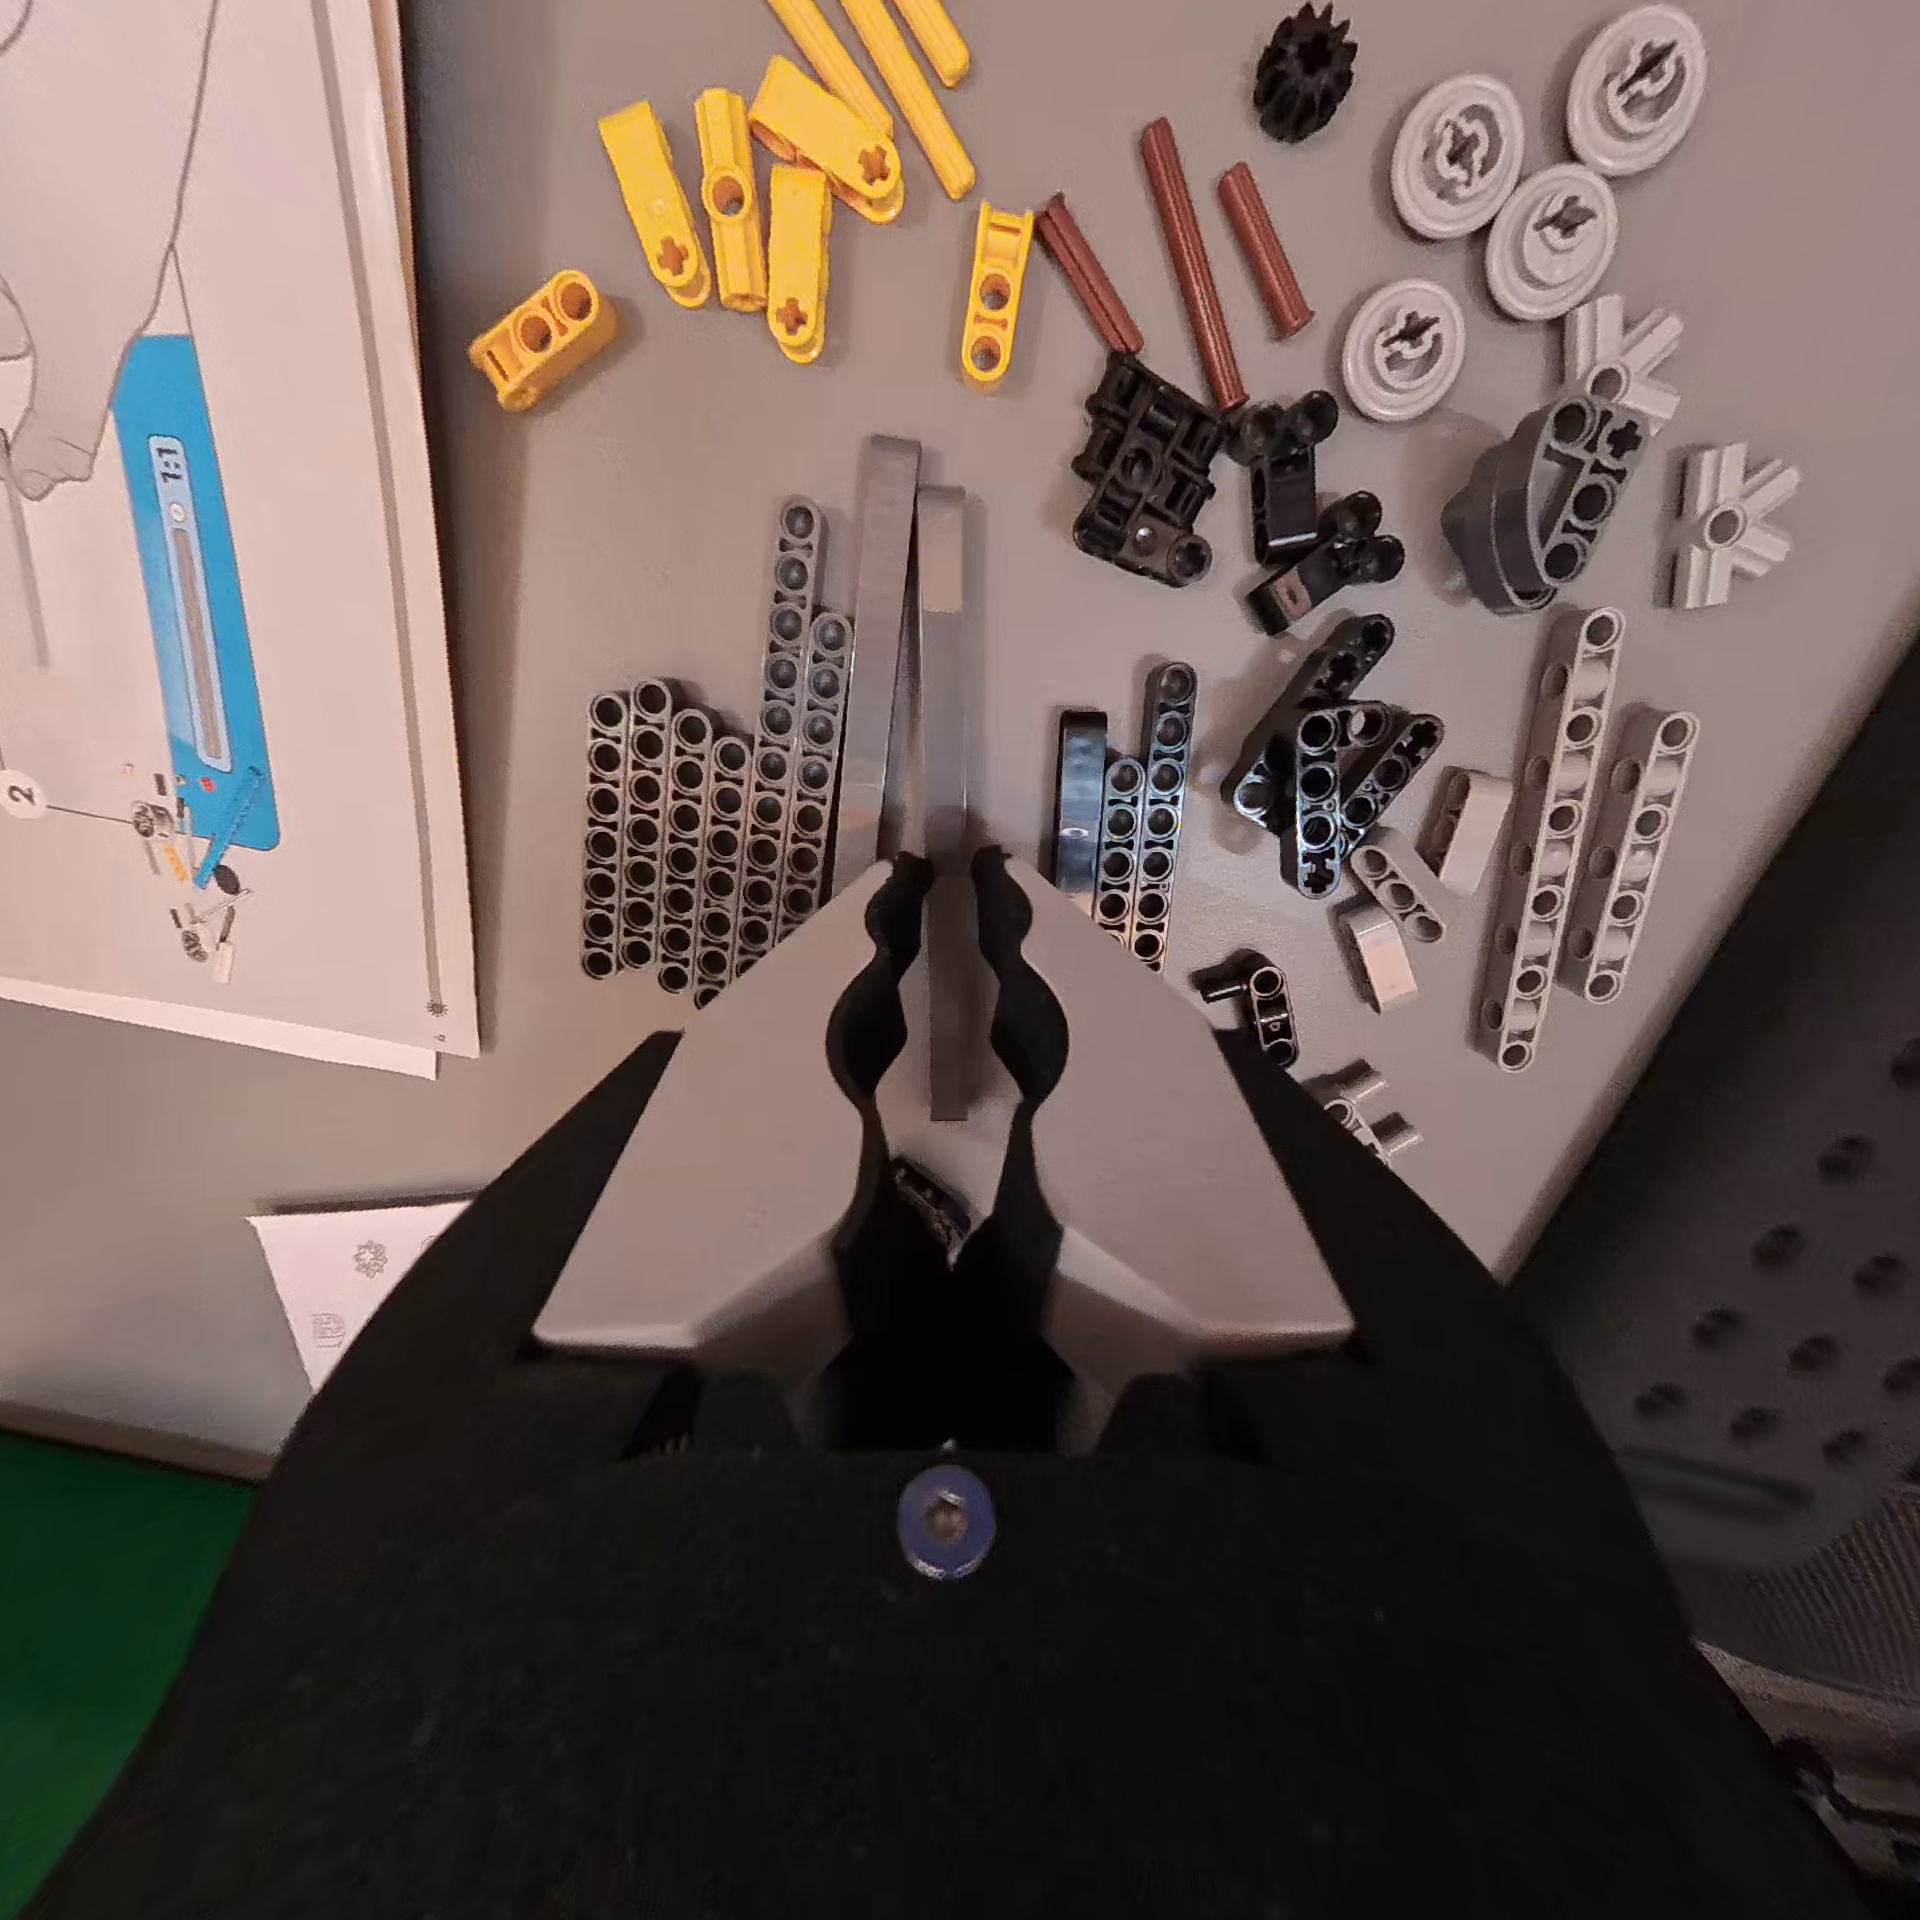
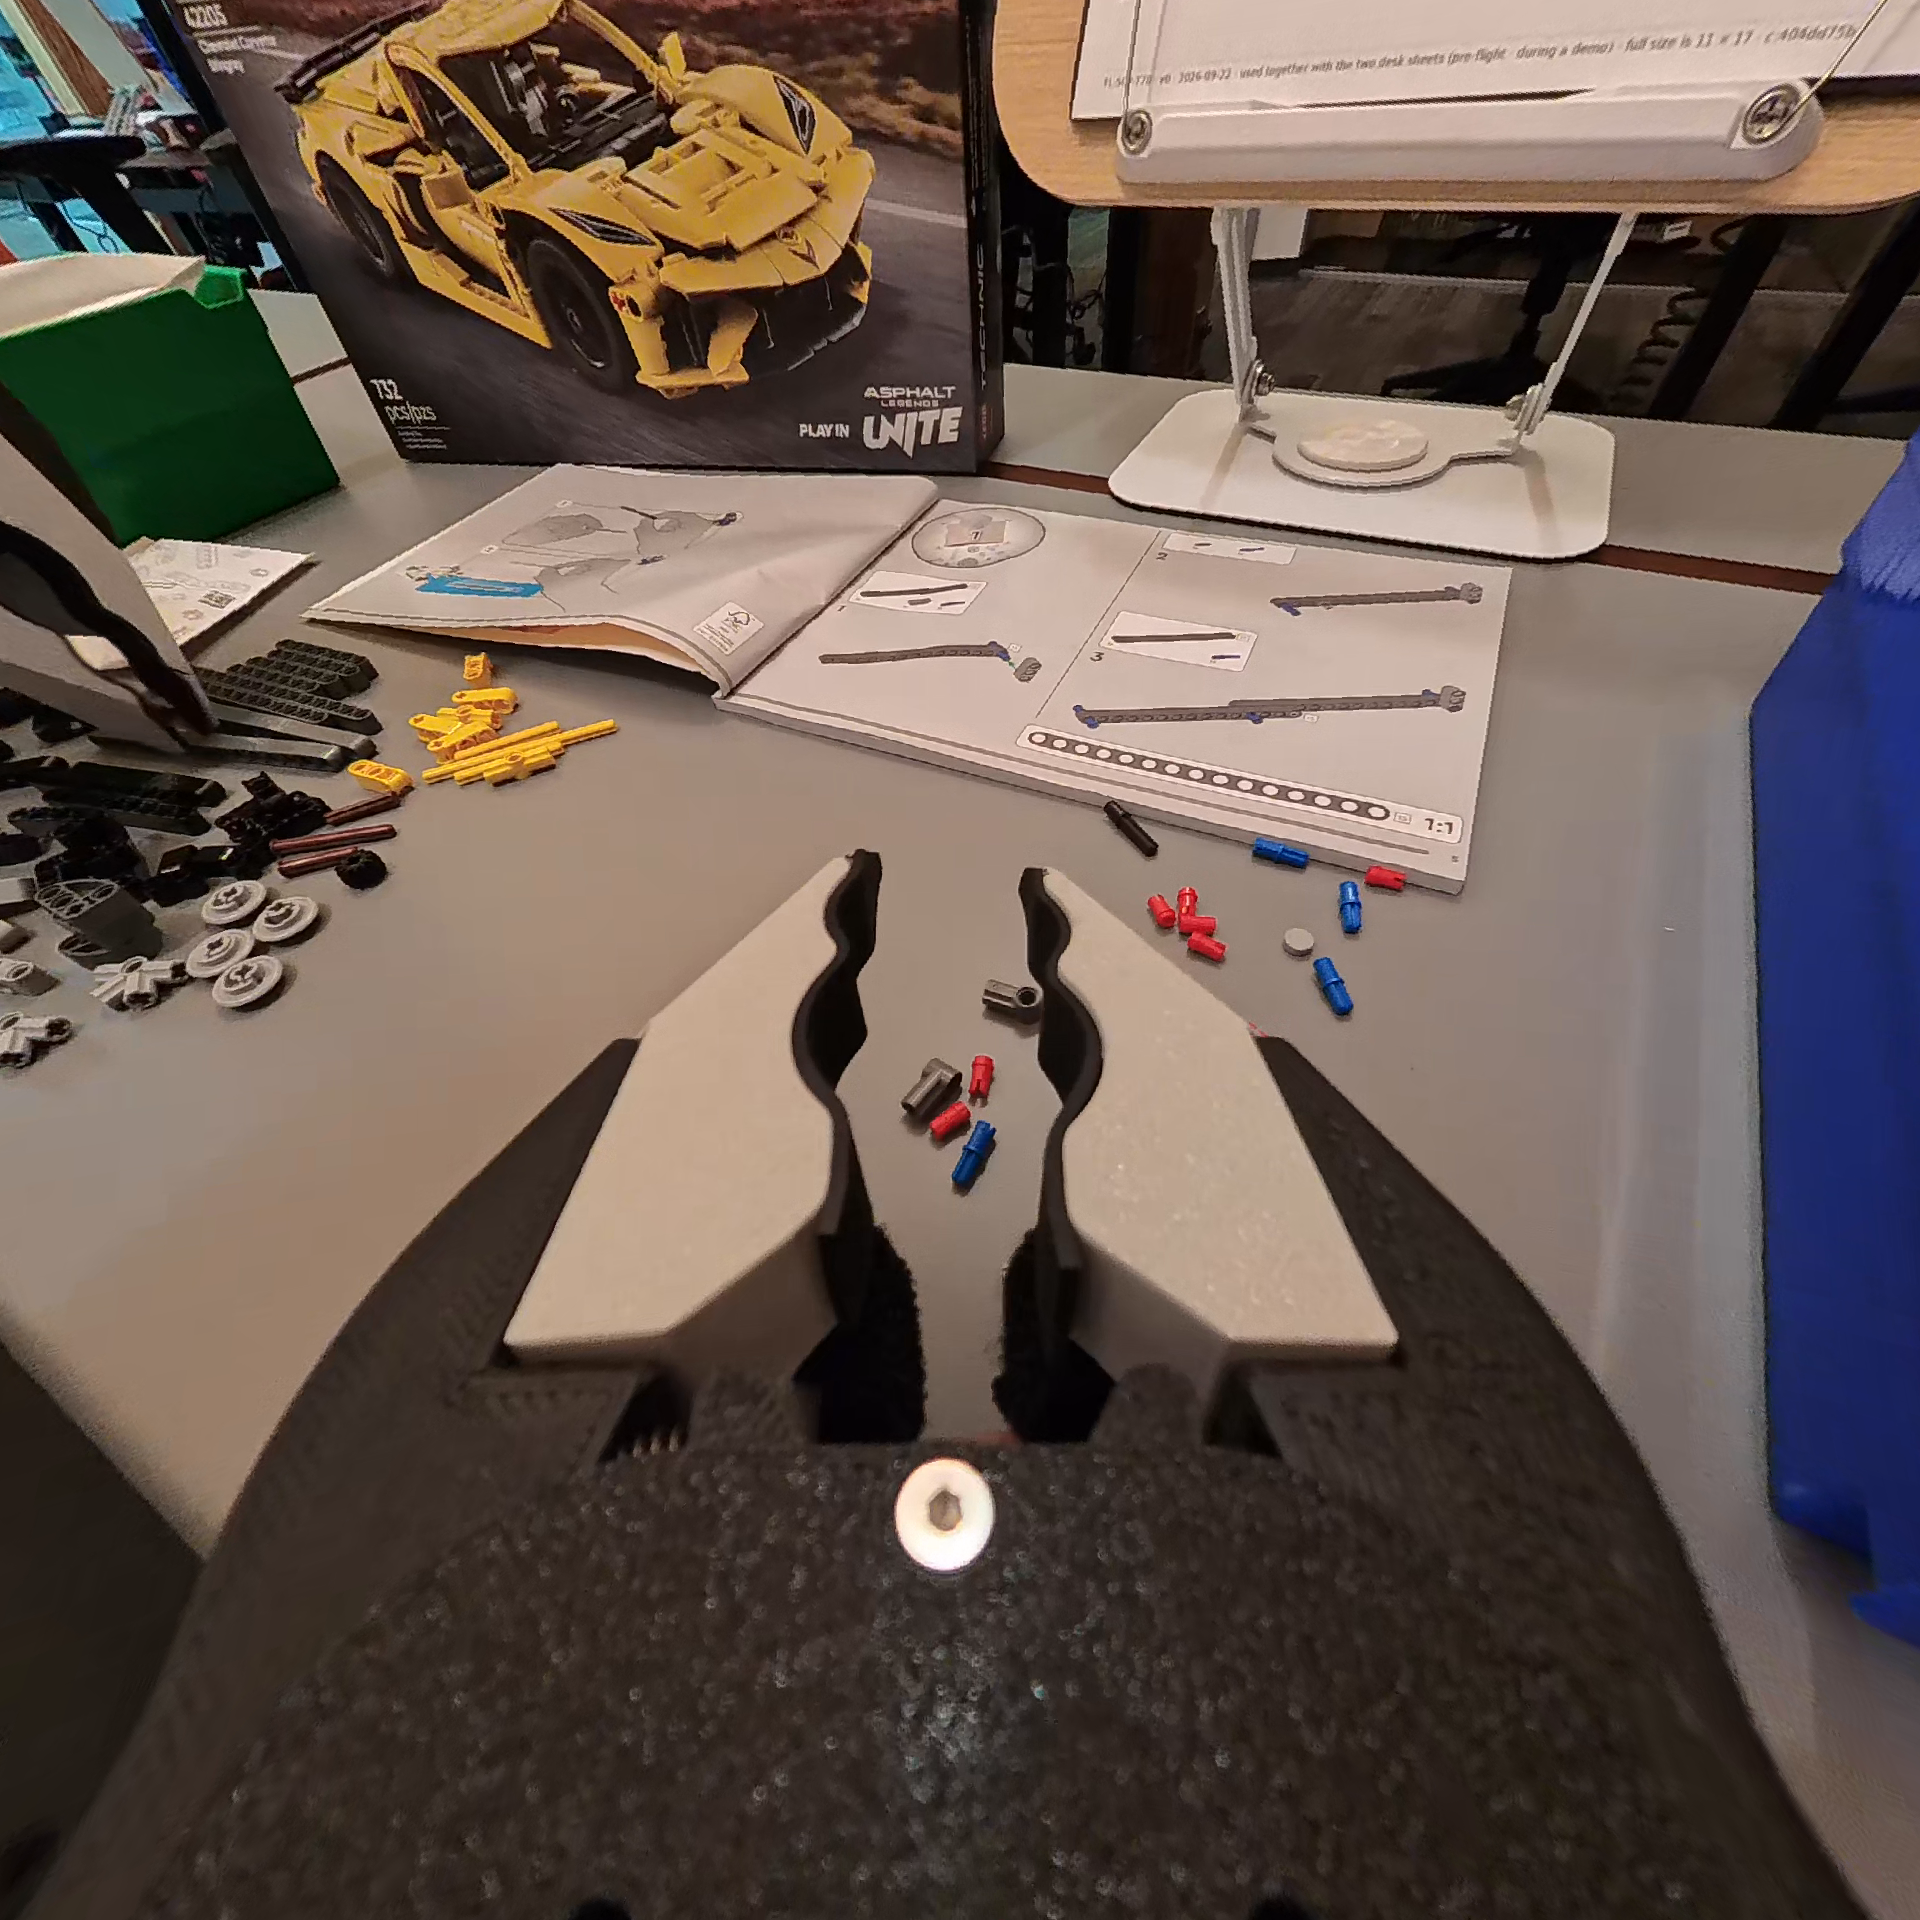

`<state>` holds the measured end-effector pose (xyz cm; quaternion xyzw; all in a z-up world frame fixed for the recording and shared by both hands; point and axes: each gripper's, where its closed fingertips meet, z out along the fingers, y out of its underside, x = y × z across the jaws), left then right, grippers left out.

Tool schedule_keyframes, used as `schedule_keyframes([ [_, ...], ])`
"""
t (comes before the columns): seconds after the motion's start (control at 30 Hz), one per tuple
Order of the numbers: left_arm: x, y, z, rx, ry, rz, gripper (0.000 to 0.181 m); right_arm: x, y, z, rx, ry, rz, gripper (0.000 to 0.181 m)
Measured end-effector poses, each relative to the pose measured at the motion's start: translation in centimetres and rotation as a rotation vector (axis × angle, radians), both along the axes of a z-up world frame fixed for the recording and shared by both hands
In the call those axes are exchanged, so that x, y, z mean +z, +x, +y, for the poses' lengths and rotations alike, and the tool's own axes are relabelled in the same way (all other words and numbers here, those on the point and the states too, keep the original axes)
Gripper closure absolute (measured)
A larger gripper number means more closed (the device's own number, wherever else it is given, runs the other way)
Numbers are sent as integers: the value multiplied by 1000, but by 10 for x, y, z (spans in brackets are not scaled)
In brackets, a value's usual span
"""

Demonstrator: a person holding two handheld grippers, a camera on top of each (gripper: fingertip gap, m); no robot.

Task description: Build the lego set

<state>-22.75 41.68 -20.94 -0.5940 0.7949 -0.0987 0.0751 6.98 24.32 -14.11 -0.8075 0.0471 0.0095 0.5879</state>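
My left gripper (image 1: 948, 873) points down at the grey table and is shut on a long dark grey beam (image 1: 943, 707) that stands on edge between its fingertips. A second long grey beam (image 1: 883, 623) lies right beside it on the left. A row of dark grey holed beams (image 1: 686, 831) lies further left. The left gripper also shows at the far left of the right wrist view (image 2: 135, 686), down among the parts. My right gripper (image 2: 951, 868) is open and empty above the table. Red and blue pins (image 2: 971, 1127) and small grey connectors (image 2: 930, 1086) lie below, between its fingers.
Yellow parts (image 1: 790, 187), brown axles (image 1: 1184, 260), grey discs (image 1: 1507, 208) and light grey beams (image 1: 1558, 831) lie around the left gripper. The open instruction booklet (image 2: 1039, 644), the set's box (image 2: 644, 229), a green box (image 2: 166, 395), a white stand (image 2: 1361, 468) and a blue object (image 2: 1839, 1039) ring the table. My right fingertips sit around 35 cm from my left ones.
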Motion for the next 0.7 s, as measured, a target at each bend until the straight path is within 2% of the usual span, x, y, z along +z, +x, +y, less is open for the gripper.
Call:
schedule_keyframes([
  [0.07,1,2,1,-4,5,-8,180,0,0,0,0,-1,-2,153],
  [0.17,12,7,5,-42,20,-24,181,1,0,0,-1,4,-1,153],
  [0.3,59,49,15,-77,21,-88,181,2,0,0,1,8,-5,154],
  [0.37,74,64,6,-102,-33,-56,181,1,-2,0,9,5,-8,154],
  [0.43,70,52,1,-121,-52,52,178,1,-3,0,10,1,-20,154],
  [0.5,53,33,8,-114,0,114,173,0,-4,0,17,-5,-23,154],
  [0.57,35,15,13,-83,26,123,161,-1,-7,0,29,-7,-18,154],
  [0.7,17,-7,6,-17,-27,55,161,-2,-9,0,40,-12,-25,154],
])
